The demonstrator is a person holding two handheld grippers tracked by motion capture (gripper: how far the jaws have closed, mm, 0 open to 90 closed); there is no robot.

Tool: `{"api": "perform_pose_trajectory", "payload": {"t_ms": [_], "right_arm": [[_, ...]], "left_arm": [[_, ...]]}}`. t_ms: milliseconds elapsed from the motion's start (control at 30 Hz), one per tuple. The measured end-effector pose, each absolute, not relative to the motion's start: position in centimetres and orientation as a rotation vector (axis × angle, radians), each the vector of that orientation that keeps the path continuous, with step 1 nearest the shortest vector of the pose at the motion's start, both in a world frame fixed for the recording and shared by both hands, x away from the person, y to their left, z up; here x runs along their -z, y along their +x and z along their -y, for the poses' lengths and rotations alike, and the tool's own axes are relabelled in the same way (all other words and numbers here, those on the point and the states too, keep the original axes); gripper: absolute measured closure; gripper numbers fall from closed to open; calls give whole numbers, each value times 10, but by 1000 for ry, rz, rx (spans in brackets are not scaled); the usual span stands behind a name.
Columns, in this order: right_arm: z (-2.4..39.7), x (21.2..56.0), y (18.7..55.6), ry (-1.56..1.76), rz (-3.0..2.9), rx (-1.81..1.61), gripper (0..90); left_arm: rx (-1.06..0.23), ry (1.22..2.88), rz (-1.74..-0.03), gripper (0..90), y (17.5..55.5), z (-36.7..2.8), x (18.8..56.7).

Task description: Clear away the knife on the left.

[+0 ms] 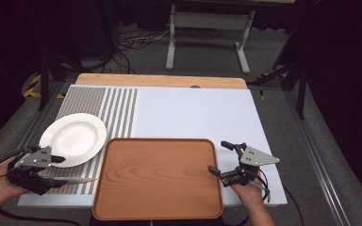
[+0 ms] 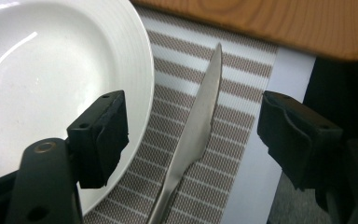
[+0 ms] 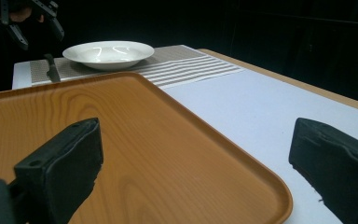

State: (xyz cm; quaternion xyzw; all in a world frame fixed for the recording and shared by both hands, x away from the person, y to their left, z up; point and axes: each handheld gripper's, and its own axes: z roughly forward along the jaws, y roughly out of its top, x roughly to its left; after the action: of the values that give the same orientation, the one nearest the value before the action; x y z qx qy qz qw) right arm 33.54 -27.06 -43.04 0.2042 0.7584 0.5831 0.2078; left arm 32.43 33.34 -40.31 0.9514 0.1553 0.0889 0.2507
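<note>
A silver table knife (image 1: 75, 179) lies on the striped placemat (image 1: 118, 108) near the table's front left, with its tip toward the wooden tray (image 1: 158, 179). My left gripper (image 1: 59, 170) hovers over its handle end, beside the white plate (image 1: 73, 139). In the left gripper view the knife (image 2: 200, 116) runs between the two jaws of my left gripper (image 2: 193, 126), which stand apart and touch nothing; the plate (image 2: 51, 79) is at the left. My right gripper (image 1: 218, 156) is open at the tray's right edge, with nothing in it.
The tray (image 3: 98, 121) is bare and takes up the front middle. In the right gripper view the plate (image 3: 108, 52) and knife (image 3: 51, 70) lie beyond it, below the left gripper (image 3: 28, 18). White table surface (image 1: 193, 113) stretches behind the tray.
</note>
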Motion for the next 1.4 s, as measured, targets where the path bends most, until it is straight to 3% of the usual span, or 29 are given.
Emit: {"api": "perform_pose_trajectory", "payload": {"t_ms": [800,1400], "right_arm": [[269,431,336,561,-2140,-1636,35],[268,432,336,553,-2155,-1644,37]], "left_arm": [[-178,2875,-343,394,335,-345,425],[-61,3047,-294,651,354,-349,435]]}}
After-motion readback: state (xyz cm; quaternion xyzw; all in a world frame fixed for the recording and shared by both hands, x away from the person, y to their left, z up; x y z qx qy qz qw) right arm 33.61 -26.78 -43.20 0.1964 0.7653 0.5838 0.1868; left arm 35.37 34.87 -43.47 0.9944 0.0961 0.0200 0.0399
